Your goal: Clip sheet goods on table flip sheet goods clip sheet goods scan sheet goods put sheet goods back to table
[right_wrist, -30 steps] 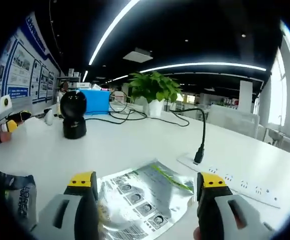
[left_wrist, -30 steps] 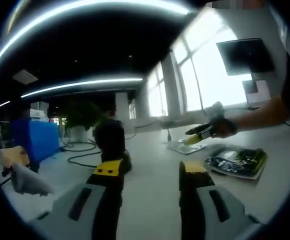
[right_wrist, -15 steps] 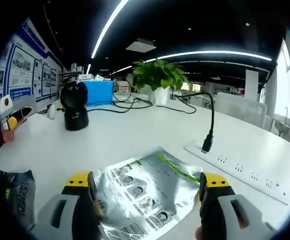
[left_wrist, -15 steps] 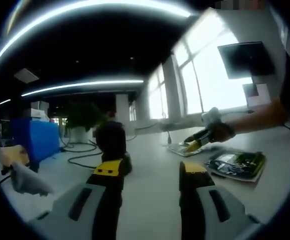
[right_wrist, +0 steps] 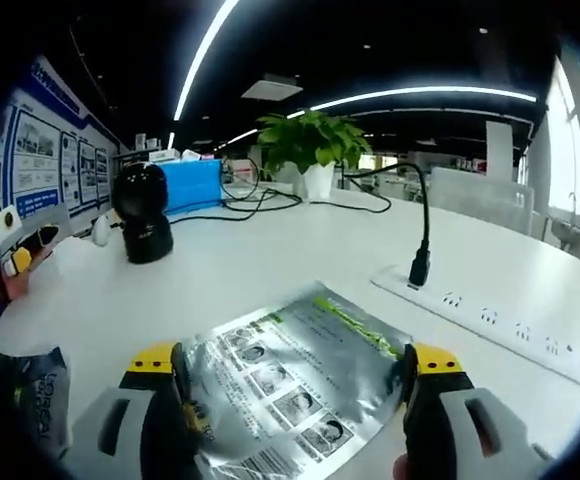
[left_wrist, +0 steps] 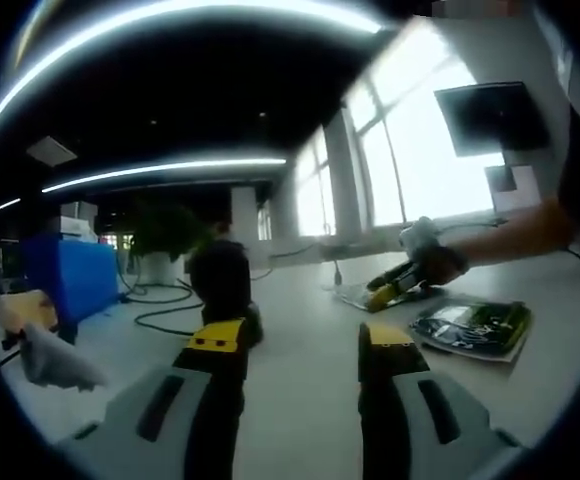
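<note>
You work at a broad white table [right_wrist: 270, 270] in an open office with a dark ceiling [right_wrist: 370, 50]. Long light strips [right_wrist: 205, 60] run overhead, and a square vent panel [right_wrist: 271, 89] sits between two of them. On your left, the wall carries blue and white poster boards [right_wrist: 45, 160]. A leafy potted plant [right_wrist: 310, 150] in a white pot stands at the far end of the table, next to a blue box [right_wrist: 195, 185] with black cables [right_wrist: 260, 200] looped beside it. A white power strip [right_wrist: 500, 325] lies on the table, one black plug standing in it. In the left gripper view, tall bright windows [left_wrist: 410, 160] line the far side, with a dark monitor [left_wrist: 490, 118] mounted near them.
</note>
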Motion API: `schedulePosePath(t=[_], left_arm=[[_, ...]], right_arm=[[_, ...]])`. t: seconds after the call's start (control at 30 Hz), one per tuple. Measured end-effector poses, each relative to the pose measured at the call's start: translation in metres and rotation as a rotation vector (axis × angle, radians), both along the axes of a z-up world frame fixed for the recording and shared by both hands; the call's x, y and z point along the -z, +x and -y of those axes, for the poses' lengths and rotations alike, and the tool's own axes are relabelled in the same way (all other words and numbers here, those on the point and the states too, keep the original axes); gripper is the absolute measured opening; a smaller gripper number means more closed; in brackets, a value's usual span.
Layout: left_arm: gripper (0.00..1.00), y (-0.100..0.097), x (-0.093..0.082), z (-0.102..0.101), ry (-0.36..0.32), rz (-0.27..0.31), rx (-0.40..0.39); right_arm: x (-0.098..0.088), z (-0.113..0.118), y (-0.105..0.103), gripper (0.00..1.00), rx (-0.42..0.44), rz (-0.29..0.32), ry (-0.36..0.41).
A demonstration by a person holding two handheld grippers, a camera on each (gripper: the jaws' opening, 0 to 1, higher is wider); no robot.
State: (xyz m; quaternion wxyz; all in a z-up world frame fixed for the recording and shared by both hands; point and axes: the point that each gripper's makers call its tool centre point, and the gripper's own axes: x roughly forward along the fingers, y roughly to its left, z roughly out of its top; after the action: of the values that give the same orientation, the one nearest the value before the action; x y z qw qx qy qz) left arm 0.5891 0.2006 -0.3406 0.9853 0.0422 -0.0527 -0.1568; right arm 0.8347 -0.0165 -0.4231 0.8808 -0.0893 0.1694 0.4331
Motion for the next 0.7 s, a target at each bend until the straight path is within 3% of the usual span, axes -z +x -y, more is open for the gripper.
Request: schedulePosePath(t=[0.37, 0.5, 0.6, 0.7], left_arm=[[0.35, 0.000, 0.007, 0.005, -0.007, -0.036, 0.032], [0.35, 0.001, 0.007, 0.003, -0.025, -0.042, 0.032], [0.35, 0.003, 0.006, -0.002, -0.009, -0.039, 0.004], [0.35, 0.007, 0.009, 0.002, -0.029, -0.068, 0.043]], right_arm=[[-0.002, 0.000, -0.003, 0.87, -0.010, 0.004, 0.006], [-0.019, -0.002, -0.003, 0.89, 0.026, 0.010, 0.097], [-0.027, 0.000, -0.009, 0.87, 0.037, 0.037, 0.088], [-0.049, 0.003, -0.017, 0.86, 0.066, 0.077, 0.134]])
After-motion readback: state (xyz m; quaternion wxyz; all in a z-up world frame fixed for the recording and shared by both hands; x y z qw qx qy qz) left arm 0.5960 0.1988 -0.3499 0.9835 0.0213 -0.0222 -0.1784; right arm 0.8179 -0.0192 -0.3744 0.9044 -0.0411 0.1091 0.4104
